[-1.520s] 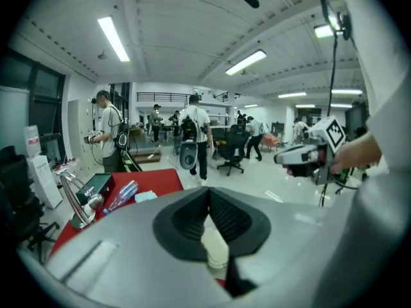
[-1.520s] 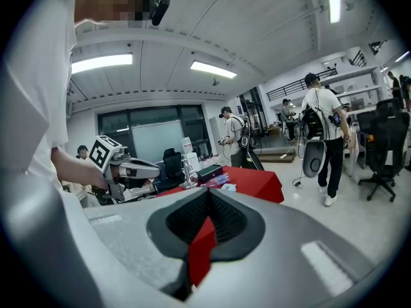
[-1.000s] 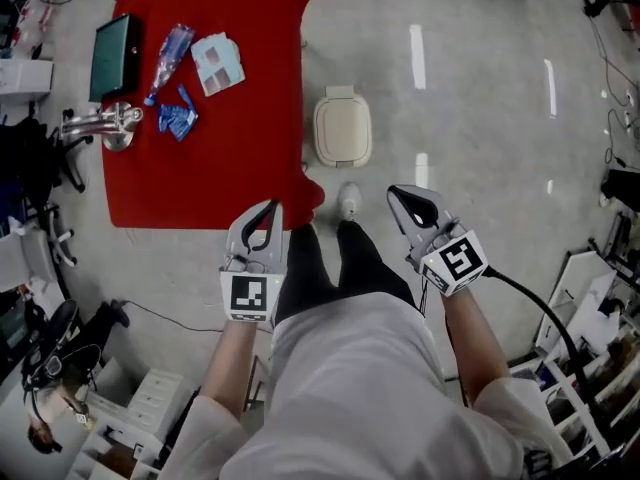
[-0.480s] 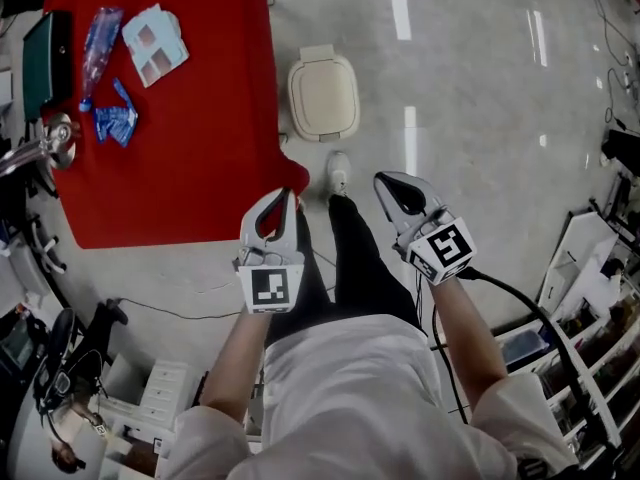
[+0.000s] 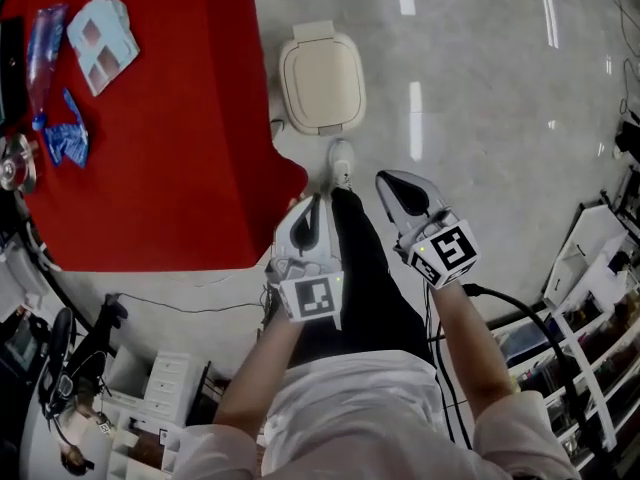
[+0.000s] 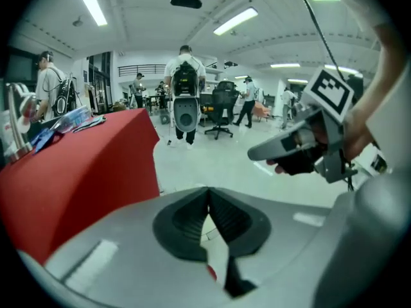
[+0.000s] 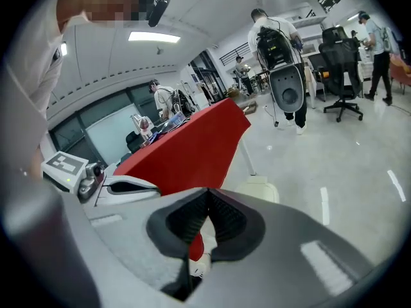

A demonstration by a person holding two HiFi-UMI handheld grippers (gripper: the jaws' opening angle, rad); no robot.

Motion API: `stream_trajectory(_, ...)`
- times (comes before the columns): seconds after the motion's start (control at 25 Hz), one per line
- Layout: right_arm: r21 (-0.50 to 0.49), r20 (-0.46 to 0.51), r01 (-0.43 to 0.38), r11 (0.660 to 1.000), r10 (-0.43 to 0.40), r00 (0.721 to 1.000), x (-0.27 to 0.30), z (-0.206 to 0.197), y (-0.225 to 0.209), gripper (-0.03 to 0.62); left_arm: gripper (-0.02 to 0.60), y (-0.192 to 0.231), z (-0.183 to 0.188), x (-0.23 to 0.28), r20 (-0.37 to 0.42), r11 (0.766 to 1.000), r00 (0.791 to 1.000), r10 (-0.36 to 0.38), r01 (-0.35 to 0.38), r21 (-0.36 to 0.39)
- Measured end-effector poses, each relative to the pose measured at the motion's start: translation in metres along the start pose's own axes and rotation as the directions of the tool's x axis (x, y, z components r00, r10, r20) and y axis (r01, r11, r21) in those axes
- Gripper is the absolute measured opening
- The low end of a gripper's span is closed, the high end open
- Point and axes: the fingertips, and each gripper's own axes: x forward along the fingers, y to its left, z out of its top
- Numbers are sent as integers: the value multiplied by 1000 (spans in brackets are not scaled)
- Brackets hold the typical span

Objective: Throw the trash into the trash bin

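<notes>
Trash lies on the red table (image 5: 170,168) at the upper left: a clear plastic bottle (image 5: 42,43), a crumpled blue wrapper (image 5: 66,140) and a white-and-pink carton (image 5: 98,44). The cream trash bin (image 5: 320,78), lid down, stands on the floor beside the table's right edge; it also shows low in the right gripper view (image 7: 258,188). My left gripper (image 5: 314,206) is shut and empty, near the table's front corner. My right gripper (image 5: 388,182) is shut and empty too, over the floor in front of the bin. Both are well away from the trash.
A metal object (image 5: 14,164) sits at the table's left edge. The person's dark legs and a shoe (image 5: 342,162) are between the grippers. White drawers (image 5: 150,408) stand at lower left and shelving (image 5: 600,298) at right. People and office chairs (image 6: 221,104) fill the far room.
Both grippers have come down lower. The left one has shifted right, toward the person's legs. The view has slid left to right, so table and bin now sit further left and closer.
</notes>
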Motion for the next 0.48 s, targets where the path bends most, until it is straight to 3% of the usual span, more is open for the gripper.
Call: stream_trajectory(0.48, 56, -77, 4, 998, 0, 997, 80, -106, -44, 2, 5, 18, -95, 62, -55, 996, 995, 78, -80, -37)
